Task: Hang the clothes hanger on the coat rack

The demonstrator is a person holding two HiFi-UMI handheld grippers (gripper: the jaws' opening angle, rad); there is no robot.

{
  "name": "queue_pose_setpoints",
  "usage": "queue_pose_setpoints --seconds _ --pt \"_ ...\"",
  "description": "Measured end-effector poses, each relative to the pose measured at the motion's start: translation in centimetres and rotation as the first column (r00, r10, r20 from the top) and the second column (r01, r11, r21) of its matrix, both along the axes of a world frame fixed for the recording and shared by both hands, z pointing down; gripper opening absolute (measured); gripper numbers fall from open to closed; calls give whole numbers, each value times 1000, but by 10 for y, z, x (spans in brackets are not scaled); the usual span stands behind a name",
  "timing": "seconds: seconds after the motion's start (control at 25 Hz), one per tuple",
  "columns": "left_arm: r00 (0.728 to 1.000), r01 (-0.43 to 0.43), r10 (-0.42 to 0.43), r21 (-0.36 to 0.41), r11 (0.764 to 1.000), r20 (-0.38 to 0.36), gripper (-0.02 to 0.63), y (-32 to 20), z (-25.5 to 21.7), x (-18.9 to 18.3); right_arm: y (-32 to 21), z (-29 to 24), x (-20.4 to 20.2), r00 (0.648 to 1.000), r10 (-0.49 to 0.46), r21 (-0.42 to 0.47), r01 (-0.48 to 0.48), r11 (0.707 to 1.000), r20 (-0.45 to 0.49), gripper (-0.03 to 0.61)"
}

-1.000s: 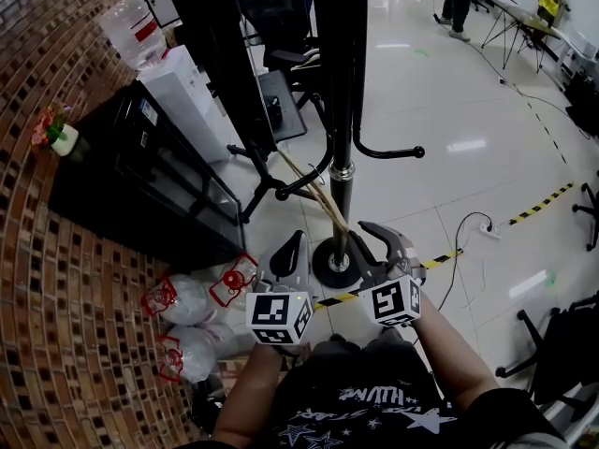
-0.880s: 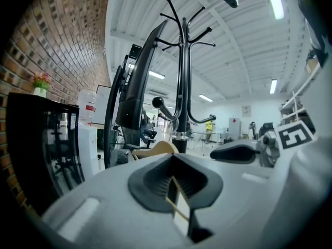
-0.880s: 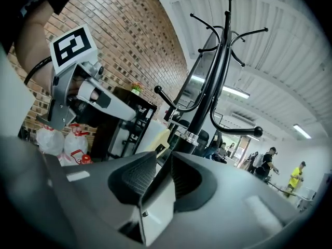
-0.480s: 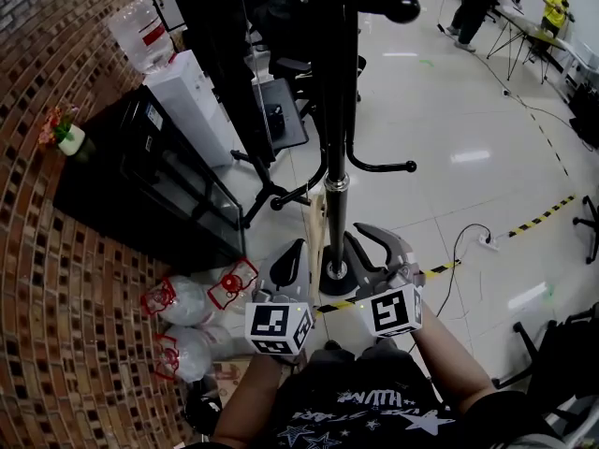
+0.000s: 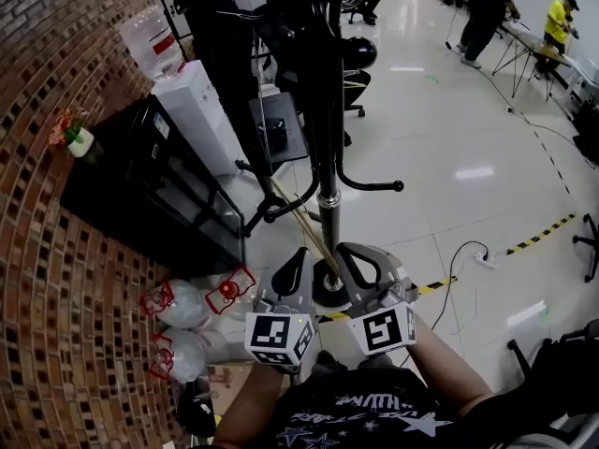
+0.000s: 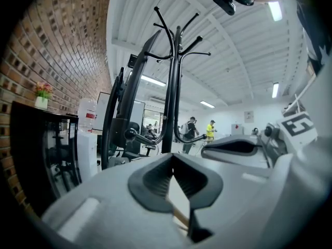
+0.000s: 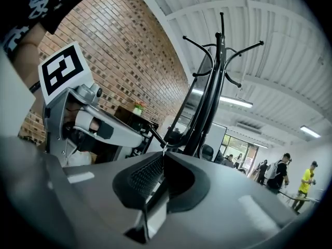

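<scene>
Between our grippers, low beside the coat rack (image 5: 328,157) pole, the wooden hanger (image 5: 304,221) slants up-left in the head view; we can't make out its hook. Our left gripper (image 5: 299,255) is pinched on it. Our right gripper (image 5: 344,251) has just been closing its jaws, with nothing visibly between them. There's open tile floor (image 5: 449,120) to the right, and a black cabinet (image 5: 140,185) crowds the left.

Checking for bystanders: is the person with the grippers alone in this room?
No, a person in a yellow top and another in dark clothes stand at the room's far end.
</scene>
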State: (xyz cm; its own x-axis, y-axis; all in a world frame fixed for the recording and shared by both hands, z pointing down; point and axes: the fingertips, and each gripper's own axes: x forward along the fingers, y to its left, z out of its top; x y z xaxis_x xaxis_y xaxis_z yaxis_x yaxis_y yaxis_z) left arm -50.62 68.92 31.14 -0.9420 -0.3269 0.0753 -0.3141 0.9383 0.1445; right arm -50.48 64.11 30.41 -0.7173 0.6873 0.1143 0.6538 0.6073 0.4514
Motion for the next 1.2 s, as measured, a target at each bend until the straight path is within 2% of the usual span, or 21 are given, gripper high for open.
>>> queue_pose_setpoints --seconds 0.32,0.64,0.88,1.2 --pt "1000 9 -9 -22 1000 -9 5 -9 4 12 -2 0 16 998 -49 -27 49 998 -25 7" --pt "1000 -3 2 -15 1000 -29 5 -29 12 24 -15 1 23 997 -52 -53 50 997 -52 6" --pt "1000 -24 24 -23 999 1 5 -43 2 17 -26 -12 17 998 -42 -71 39 997 -42 6" --pt "999 -2 4 -55 999 37 5 -38 -12 2 -32 -17 7 999 -22 -82 18 996 -48 6"
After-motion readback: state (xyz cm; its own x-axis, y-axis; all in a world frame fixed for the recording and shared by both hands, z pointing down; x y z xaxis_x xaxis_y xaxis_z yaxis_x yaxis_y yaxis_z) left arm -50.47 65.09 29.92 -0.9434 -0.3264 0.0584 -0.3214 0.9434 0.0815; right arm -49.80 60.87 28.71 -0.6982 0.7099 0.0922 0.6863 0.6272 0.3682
